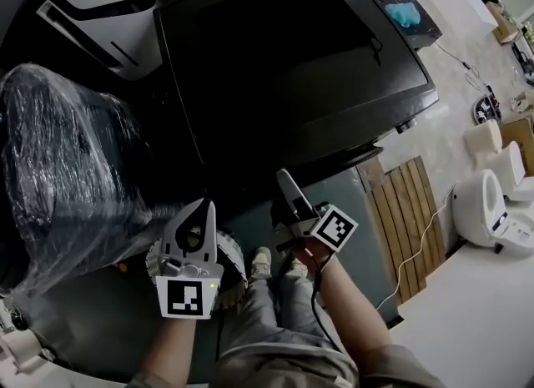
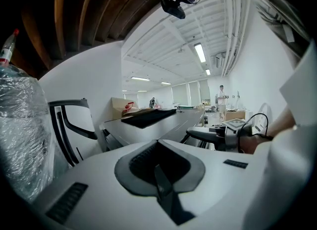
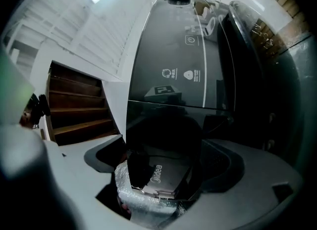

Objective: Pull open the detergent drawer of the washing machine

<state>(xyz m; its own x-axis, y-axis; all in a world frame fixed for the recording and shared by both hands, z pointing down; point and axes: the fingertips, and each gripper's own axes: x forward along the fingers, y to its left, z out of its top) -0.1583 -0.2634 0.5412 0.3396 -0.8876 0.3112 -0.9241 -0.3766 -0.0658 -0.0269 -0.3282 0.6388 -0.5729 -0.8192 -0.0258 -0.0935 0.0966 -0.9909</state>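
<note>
The black washing machine (image 1: 292, 52) stands just ahead of me, its top seen from above in the head view. Its glossy front panel (image 3: 173, 75) with small white icons fills the right gripper view; I cannot pick out the drawer's outline. My right gripper (image 1: 288, 188) is held level, close against that front, its jaws (image 3: 163, 164) spread wide and open. Dark glossy panel shows between them, and I cannot tell whether the pads touch it. My left gripper (image 1: 204, 209) hangs to the left, away from the machine; its jaws (image 2: 159, 172) meet with nothing between them.
A plastic-wrapped appliance (image 1: 58, 169) stands close on the left, a white one (image 1: 100, 2) behind it. A wooden pallet (image 1: 409, 211) and white ceramic fixtures (image 1: 488, 203) lie to the right. A blue cloth (image 1: 403, 13) rests on the machine's top. My shoes (image 1: 260, 263) are by the machine's foot.
</note>
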